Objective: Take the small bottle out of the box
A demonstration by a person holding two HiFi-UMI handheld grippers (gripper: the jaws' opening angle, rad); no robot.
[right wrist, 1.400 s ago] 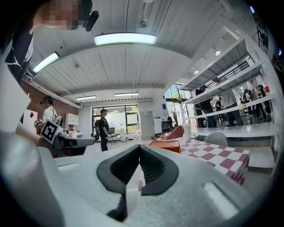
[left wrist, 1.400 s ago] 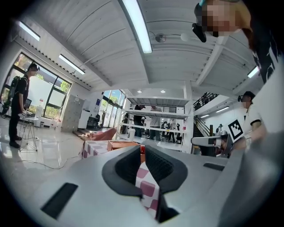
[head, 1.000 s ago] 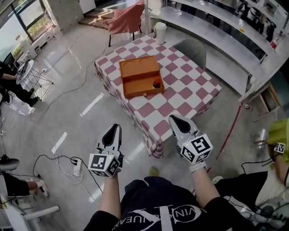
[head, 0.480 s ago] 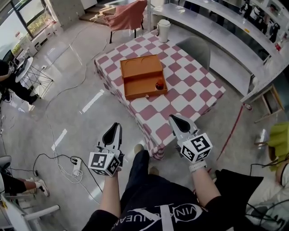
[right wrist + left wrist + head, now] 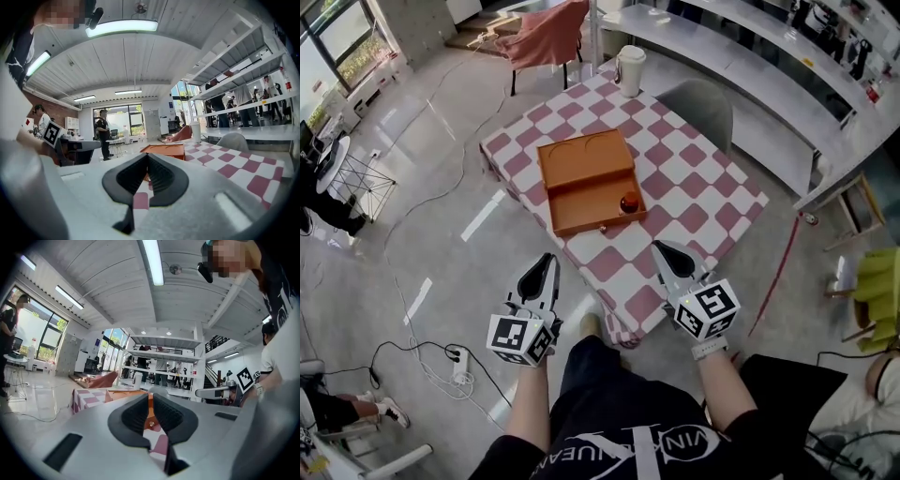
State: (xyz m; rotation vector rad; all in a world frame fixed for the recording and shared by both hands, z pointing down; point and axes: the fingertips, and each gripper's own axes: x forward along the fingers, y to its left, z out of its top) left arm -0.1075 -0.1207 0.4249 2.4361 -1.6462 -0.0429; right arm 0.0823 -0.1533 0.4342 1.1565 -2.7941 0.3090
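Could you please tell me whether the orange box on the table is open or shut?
Open: in the head view the orange box lies folded out flat, and the small bottle shows inside its near half.

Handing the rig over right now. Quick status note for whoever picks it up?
Left gripper: fingers a narrow gap apart, nothing between them.
Right gripper: fingers shut, empty.
Both are held short of the checkered table, pointing toward it; neither is at the box.
Box: orange, lid open, on the table.
Small bottle: inside the box, at the right end in the head view.
Done: lid is open, nothing else.
Left: reach in, grip the bottle, lift it out.
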